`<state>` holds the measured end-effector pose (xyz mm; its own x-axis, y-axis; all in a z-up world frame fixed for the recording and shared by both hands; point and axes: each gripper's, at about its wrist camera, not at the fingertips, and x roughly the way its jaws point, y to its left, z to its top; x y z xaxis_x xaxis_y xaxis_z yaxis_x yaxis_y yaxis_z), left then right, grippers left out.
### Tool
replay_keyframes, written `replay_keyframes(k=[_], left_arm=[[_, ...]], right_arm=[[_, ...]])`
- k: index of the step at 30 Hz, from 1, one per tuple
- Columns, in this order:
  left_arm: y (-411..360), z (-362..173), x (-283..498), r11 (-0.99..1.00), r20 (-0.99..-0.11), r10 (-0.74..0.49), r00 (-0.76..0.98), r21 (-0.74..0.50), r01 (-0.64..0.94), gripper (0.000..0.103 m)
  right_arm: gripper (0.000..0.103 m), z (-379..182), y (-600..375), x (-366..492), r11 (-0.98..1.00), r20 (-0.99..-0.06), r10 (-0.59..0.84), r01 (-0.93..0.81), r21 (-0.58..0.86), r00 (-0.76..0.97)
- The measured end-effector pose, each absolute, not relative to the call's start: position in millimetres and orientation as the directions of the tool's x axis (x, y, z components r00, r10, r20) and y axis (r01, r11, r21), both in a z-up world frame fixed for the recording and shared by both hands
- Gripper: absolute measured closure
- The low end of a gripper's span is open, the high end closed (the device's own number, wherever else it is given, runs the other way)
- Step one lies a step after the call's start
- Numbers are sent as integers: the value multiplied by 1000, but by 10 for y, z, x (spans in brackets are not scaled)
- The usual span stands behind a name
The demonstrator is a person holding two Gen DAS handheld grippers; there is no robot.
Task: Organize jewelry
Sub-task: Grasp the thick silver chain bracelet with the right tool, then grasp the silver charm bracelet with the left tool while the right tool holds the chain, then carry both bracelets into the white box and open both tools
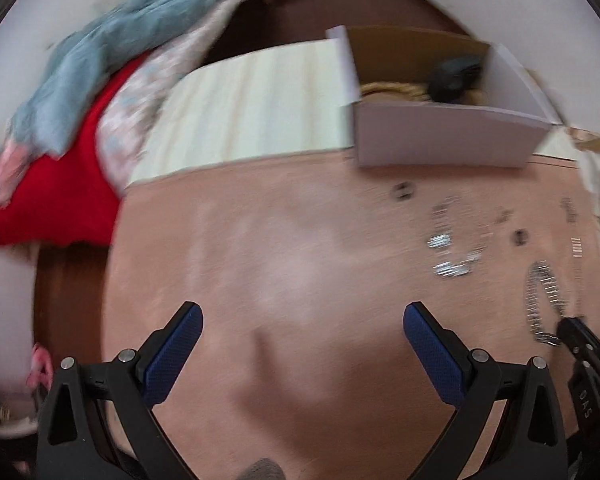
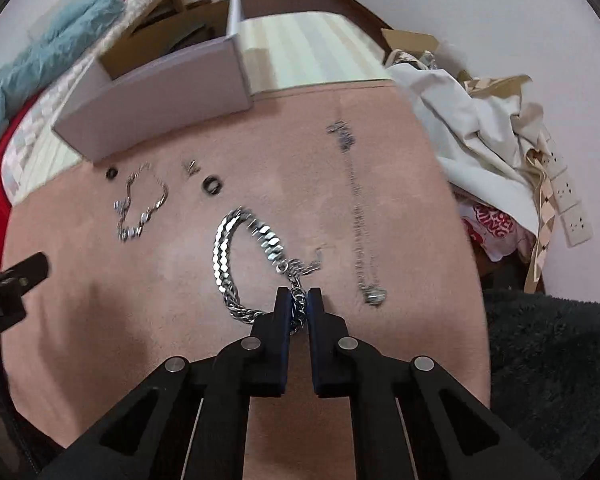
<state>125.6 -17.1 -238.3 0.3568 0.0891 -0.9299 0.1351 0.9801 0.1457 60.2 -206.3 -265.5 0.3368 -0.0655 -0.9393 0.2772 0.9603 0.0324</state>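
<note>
Jewelry lies spread on a pink cloth (image 2: 140, 300). In the right wrist view my right gripper (image 2: 298, 300) is shut on the near end of a thick silver chain bracelet (image 2: 224, 248), which loops away over the cloth. A thin bracelet (image 2: 140, 212), two dark rings (image 2: 212, 185) (image 2: 112, 173), a small charm (image 2: 191, 167) and a long thin necklace (image 2: 356, 208) with a pendant (image 2: 374, 296) lie around it. My left gripper (image 1: 302, 320) hangs open over bare cloth, nothing between its blue pads (image 1: 436, 356). The left wrist view is blurred; the thick bracelet (image 1: 540, 300) and right gripper (image 1: 572, 332) show at its right edge.
An open white cardboard box (image 2: 160, 96) stands at the far side of the cloth, holding a dark object (image 1: 456, 76). Red and teal fabrics (image 1: 60, 184) are piled at the left. Cream cloth and bags (image 2: 480, 128) sit at the right, and a dark fluffy cushion (image 2: 548, 360) near right.
</note>
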Motion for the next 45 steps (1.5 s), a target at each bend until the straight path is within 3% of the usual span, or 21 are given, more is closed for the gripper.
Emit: replay_keyframes(k=[8,9,11,14,15,16,19,26,41,44,45], left_arm=[[-866,-2529,1382,917,-934,-8,356,136,376,5],[-909,-2540,1419,913,-935,-6,354,139,383,11],[-985,-2598,1484,906,-942,-12,334,131,403,22],[-1061,-2694,1547,898,-954,-17,300,117,423,47],[-1088,-2713,1530,898,-957,-23,288,107,427,67],[-1083,-2709,1532,899,-958,-46,285,85,429,78],[-1092,-2703,1518,898,-959,-67,274,62,436,100],[-1011,-2624,1514,909,-959,-121,257,-3,418,103],[-420,-1948,1395,922,-930,-264,256,-165,351,102],[-352,-2057,1479,928,-928,-286,238,-206,310,86],[-387,-2135,1506,930,-932,-290,219,-220,295,67]], right_arm=[[95,-2464,-2341,578,947,-927,-70,317,55,368],[95,-2465,-2373,568,943,-928,-67,327,61,366],[95,-2460,-2417,561,940,-928,-68,335,63,365],[95,-2466,-2476,559,937,-929,-66,343,68,364],[95,-2464,-2482,557,935,-930,-64,347,71,363],[95,-2463,-2491,555,934,-930,-63,349,73,363],[95,-2454,-2499,553,933,-930,-60,352,77,363],[95,-2381,-2492,548,933,-923,-40,345,103,384],[95,-1787,-2338,669,943,-867,82,244,228,492],[95,-1731,-2335,719,944,-859,79,238,227,506],[95,-1732,-2338,733,944,-859,77,239,226,507]])
